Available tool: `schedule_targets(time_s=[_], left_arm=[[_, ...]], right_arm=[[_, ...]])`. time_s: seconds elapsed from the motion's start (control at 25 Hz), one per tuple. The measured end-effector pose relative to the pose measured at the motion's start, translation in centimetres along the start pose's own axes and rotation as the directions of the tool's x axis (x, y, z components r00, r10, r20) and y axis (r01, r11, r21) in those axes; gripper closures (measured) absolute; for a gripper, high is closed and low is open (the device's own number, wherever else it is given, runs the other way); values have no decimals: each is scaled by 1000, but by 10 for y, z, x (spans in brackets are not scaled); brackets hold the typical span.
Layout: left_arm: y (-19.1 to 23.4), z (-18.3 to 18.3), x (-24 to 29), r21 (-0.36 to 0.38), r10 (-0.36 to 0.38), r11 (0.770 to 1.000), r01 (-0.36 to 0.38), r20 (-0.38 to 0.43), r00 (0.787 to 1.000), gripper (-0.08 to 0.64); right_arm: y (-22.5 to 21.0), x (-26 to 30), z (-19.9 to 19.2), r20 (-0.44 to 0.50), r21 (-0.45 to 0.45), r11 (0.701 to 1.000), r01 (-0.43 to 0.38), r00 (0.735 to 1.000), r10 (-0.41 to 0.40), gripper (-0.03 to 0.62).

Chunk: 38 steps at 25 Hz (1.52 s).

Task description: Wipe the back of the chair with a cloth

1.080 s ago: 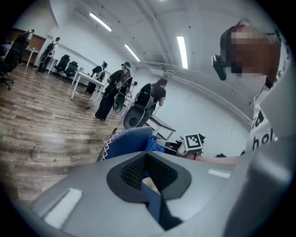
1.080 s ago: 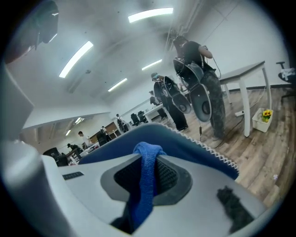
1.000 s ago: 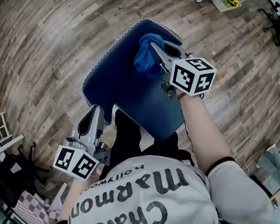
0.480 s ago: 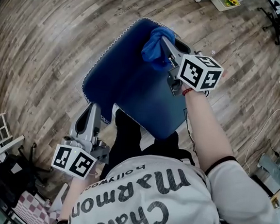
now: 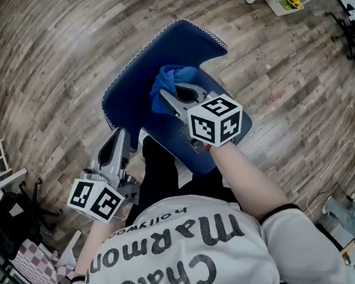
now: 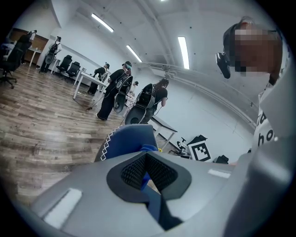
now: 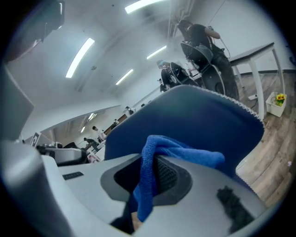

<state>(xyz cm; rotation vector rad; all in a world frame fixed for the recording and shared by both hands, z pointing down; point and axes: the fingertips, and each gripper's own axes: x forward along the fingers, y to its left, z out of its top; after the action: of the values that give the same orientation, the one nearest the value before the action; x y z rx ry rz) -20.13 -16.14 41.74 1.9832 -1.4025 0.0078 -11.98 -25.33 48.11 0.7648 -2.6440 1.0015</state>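
Right gripper: your right gripper (image 5: 163,97) pinched the blue cloth (image 5: 168,82) tight between its two jaws.
Cloth: it was bunched up at the jaw tips, and one end hung down between the pads (image 7: 166,173).
Where the cloth was: it sat against the blue back of the chair (image 5: 138,67), near the middle.
Left gripper: your left gripper (image 5: 120,138) had its jaws pressed together and held nothing. It was low, just beside the near edge of the chair, well apart from the cloth.
Chair: it was dark blue, with white zigzag stitches along its edge. The back looked smooth and plain.
Floor: you stood on a floor (image 5: 63,41) of brown wood planks, with streaks of grey in them.
Room: it was a big, bright room with white walls. Long lights (image 6: 183,48) ran across the ceiling.
People: a few people (image 6: 112,92) in dark clothes stood far off by a white table (image 6: 85,79).
Other things: black office chairs (image 6: 69,69) stood by the far wall.
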Motion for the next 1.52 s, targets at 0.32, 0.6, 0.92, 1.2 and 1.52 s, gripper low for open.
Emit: schedule_targets(time_s=[0.32, 0.6, 0.92, 1.2, 1.52], left_arm=[[6, -9, -11, -23, 29, 999, -29, 8, 1000, 551], [13, -13, -14, -38, 33, 999, -32, 6, 999, 551], [23, -19, -11, -50, 31, 998, -32, -18, 999, 551], [29, -20, -14, -45, 39, 998, -41, -34, 999, 551], [36, -20, -9, -52, 50, 997, -53, -46, 998, 551]], right_arm=[[91, 20, -46, -177, -72, 963, -260, 954, 244, 527], [121, 30, -75, -269, -77, 935, -347, 910, 315, 528], [60, 42, -61, -235, -71, 978, -198, 956, 176, 528], [-6, 37, -36, -199, -93, 995, -47, 980, 27, 529], [-72, 26, -8, -158, -126, 984, 125, 977, -144, 529]])
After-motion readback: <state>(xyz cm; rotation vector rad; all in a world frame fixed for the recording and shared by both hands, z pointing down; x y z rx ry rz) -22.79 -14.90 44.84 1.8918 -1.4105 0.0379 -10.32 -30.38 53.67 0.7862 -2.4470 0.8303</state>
